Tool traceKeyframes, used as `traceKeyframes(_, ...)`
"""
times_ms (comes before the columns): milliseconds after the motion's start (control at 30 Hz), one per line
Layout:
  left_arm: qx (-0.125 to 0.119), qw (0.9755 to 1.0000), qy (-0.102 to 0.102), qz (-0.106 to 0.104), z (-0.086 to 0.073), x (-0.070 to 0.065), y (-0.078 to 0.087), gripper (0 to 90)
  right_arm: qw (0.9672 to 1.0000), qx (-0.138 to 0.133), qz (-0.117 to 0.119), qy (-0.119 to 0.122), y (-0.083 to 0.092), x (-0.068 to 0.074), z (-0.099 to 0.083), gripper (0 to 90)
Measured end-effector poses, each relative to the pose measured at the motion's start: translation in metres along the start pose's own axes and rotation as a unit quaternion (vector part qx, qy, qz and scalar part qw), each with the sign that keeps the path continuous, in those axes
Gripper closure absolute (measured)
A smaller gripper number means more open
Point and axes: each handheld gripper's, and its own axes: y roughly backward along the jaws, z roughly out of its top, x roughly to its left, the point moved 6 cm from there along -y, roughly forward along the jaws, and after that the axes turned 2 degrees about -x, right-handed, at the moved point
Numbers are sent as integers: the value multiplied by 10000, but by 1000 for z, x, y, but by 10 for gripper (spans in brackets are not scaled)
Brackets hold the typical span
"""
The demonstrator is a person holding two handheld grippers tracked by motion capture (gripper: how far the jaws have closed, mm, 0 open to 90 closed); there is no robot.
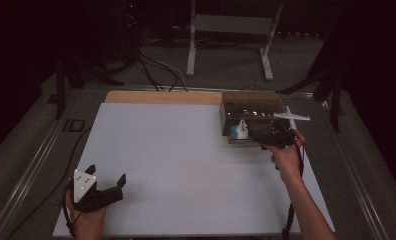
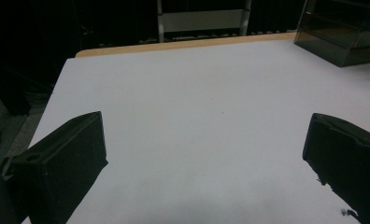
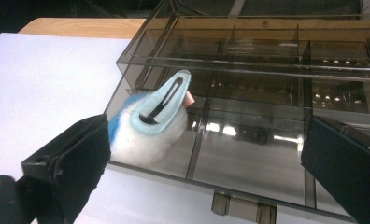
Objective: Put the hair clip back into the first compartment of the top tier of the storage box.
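At the right of the high view, the right gripper (image 1: pixel 275 136) hangs at the near edge of the smoky compartment box (image 1: pixel 251 107), its jaws spread wide and empty. A fluffy blue-and-white hair clip (image 3: pixel 150 121) lies in the box's near left compartment, just beside the left-hand jaw. The left gripper (image 1: pixel 108 190), lower left, rests on the white table (image 1: pixel 186 165) with jaws released.

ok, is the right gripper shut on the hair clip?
No, the right gripper's jaws stand wide apart, with the fluffy blue hair clip lying in the organizer box.
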Motion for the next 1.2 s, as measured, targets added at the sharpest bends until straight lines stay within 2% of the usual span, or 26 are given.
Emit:
traceKeyframes(400,30,10000,-10,6,-1,-1,-1,11,9999,-41,62,102,8,2,-3,0)
traceKeyframes(1200,43,10000,-29,-5,-1,-2,-2,11,9997,-109,182,124,19,-3,-11,0)
